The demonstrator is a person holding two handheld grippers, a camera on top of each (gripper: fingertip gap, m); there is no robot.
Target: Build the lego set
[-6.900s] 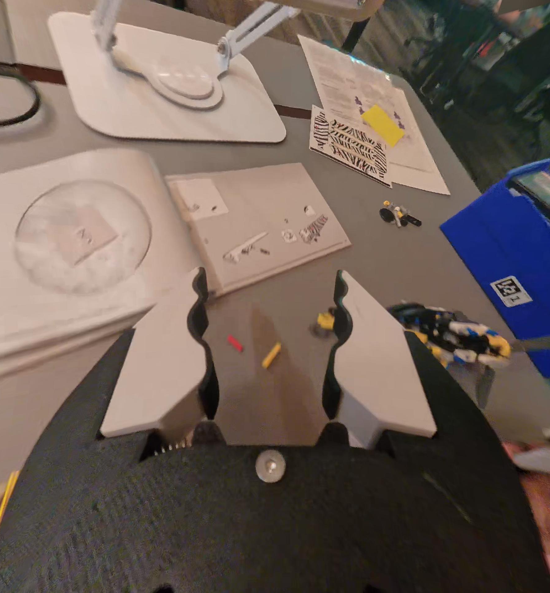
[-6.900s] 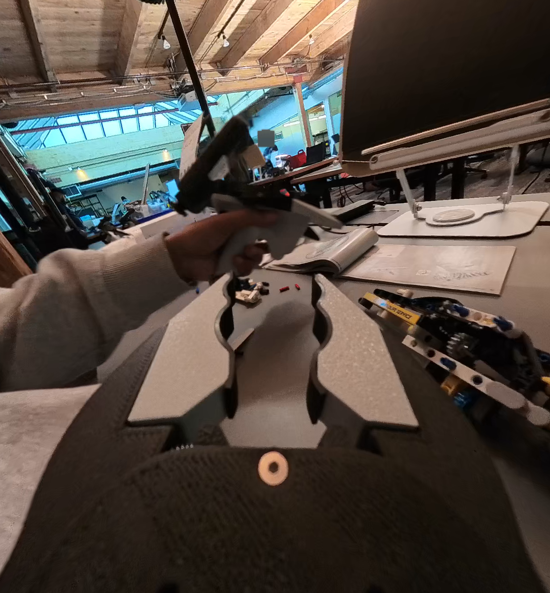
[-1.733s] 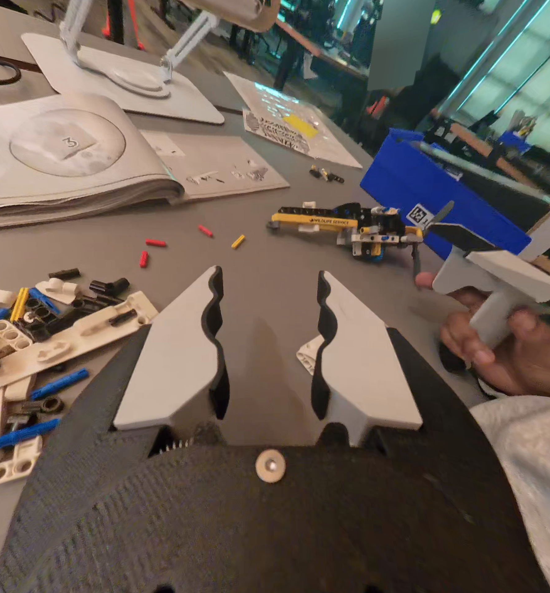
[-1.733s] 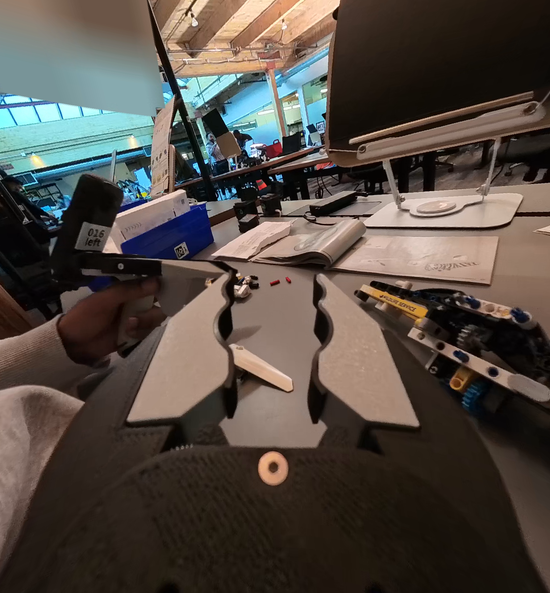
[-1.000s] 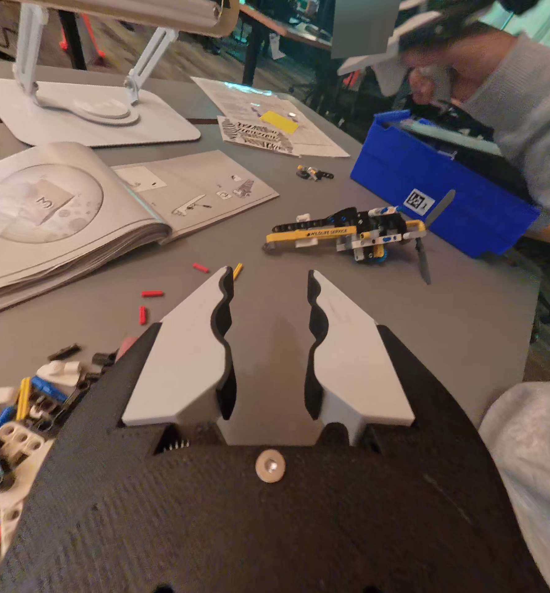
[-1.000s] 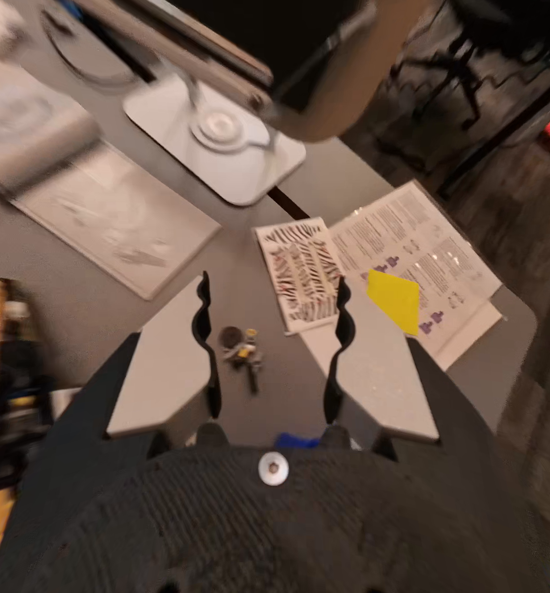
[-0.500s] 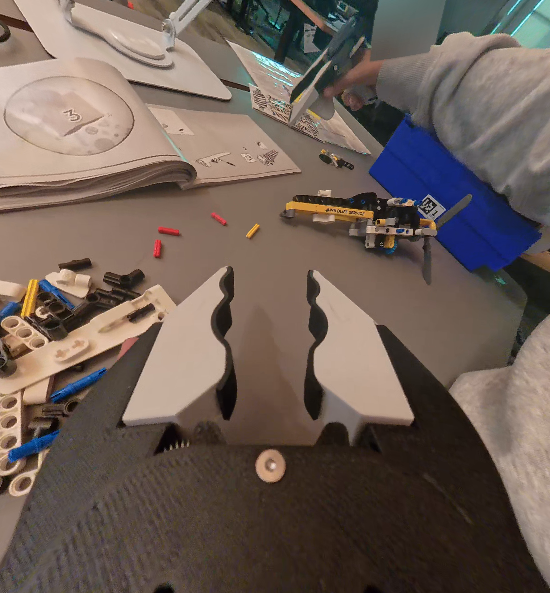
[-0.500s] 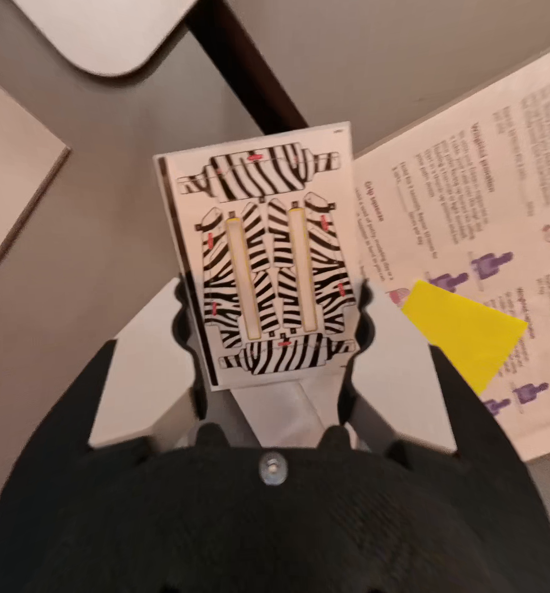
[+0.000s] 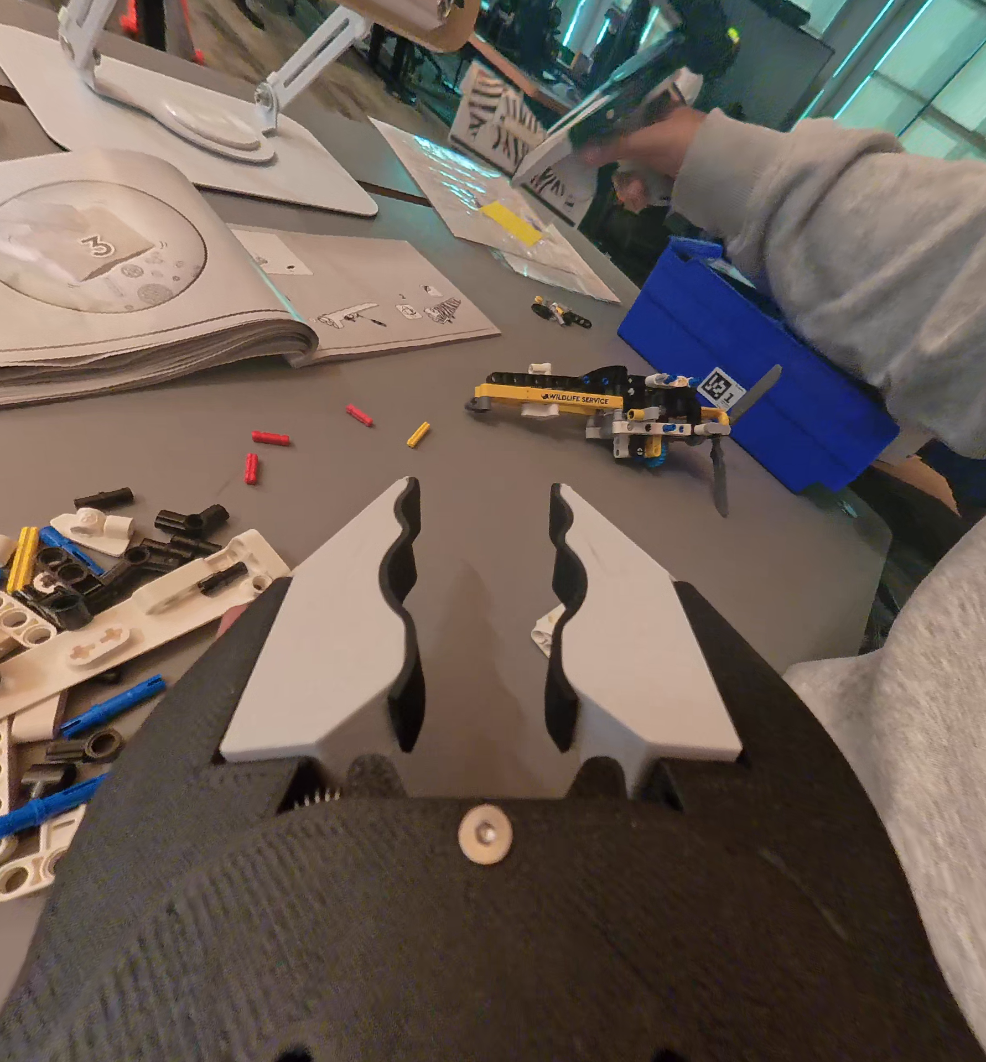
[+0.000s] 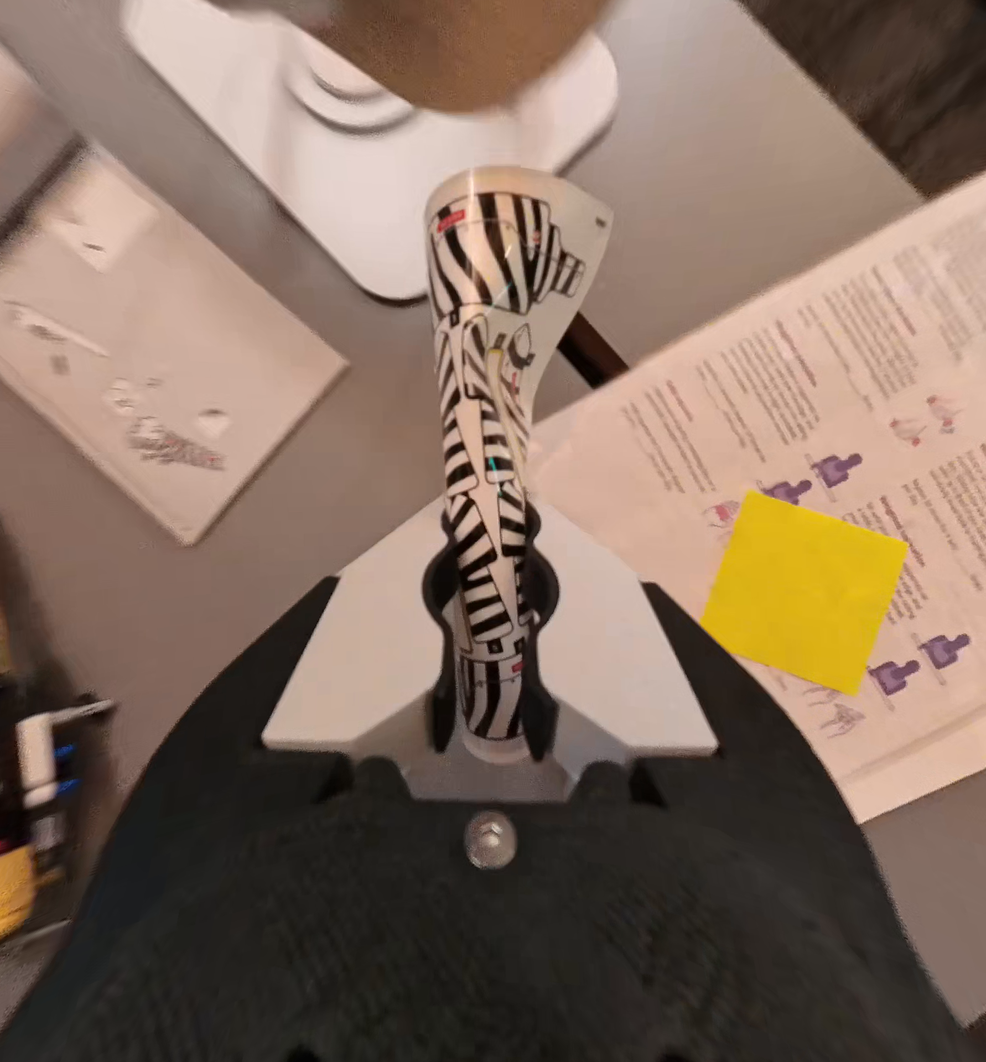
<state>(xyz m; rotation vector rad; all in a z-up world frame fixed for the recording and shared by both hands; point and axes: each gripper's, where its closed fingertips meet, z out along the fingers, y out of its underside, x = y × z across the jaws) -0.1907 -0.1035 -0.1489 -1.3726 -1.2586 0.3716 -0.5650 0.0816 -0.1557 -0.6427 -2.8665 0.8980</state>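
Observation:
My right gripper [image 10: 488, 520] is shut on a zebra-striped sticker sheet [image 10: 493, 402], which bends between the fingers and is lifted off the table. In the left wrist view that gripper [image 9: 542, 166] holds the sheet [image 9: 493, 118] at the far side of the table. My left gripper [image 9: 484, 488] is open and empty, low over the grey table. A partly built yellow and black Lego model [image 9: 600, 405] with a propeller lies ahead to the right. Loose Lego parts [image 9: 65, 586] lie in a pile at the left.
An open instruction booklet [image 9: 134, 287] lies at the back left, a white stand base [image 9: 180, 115] behind it. A printed sheet with a yellow note [image 10: 801, 586] lies at the far right. A blue bin [image 9: 766, 391] stands right of the model. Small red and yellow pins [image 9: 358, 415] lie mid-table. Some 40 centimeters of space lies between my two pairs of fingers.
My right gripper has closed on the sticker sheet and lifted it off the table, bending it. My left gripper has stayed open and hardly moved.

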